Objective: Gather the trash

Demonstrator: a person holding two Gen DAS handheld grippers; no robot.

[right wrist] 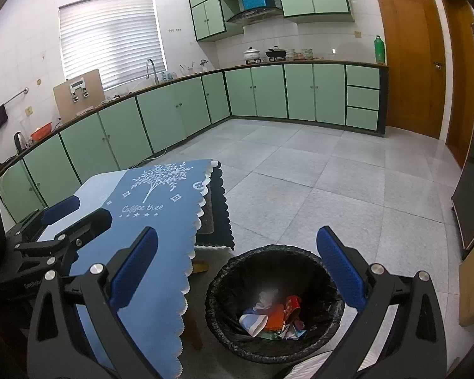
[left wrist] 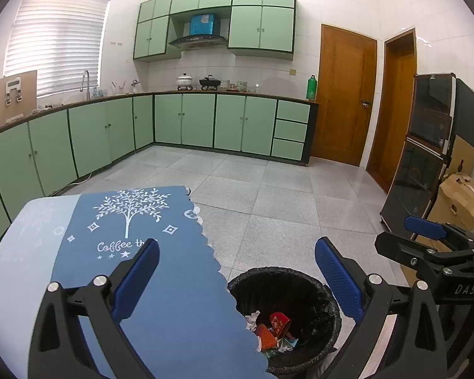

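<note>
While both grippers hang above it, one round trash bin (right wrist: 273,306) stands upright on the grey tiled floor (right wrist: 331,189), just beside the table, its mouth facing straight up. A crinkled black plastic liner (left wrist: 316,303) is folded over its rim. At the bottom lies a heap of trash (right wrist: 273,315): one white crumpled paper ball, one red printed cup on its side, one orange wrapper, one white-and-blue cup lying with its mouth toward the lower right, plus a few small scraps I cannot count for blur.

The left gripper (left wrist: 237,281) has its two blue, dimpled finger pads spread wide with nothing between them; one pad sits over the table, the other over the bin's right rim. The right gripper (right wrist: 237,271) is likewise splayed and bare, its two pads straddling the bin from above.

One blue tablecloth (right wrist: 154,221) with a scalloped white edge, a white tree print and the words "Coffee tree" covers the table, hanging over the side nearest the bin. Mint-green cabinets (right wrist: 161,120) run along two walls, and two brown wooden doors (left wrist: 344,94) stand at the right.
</note>
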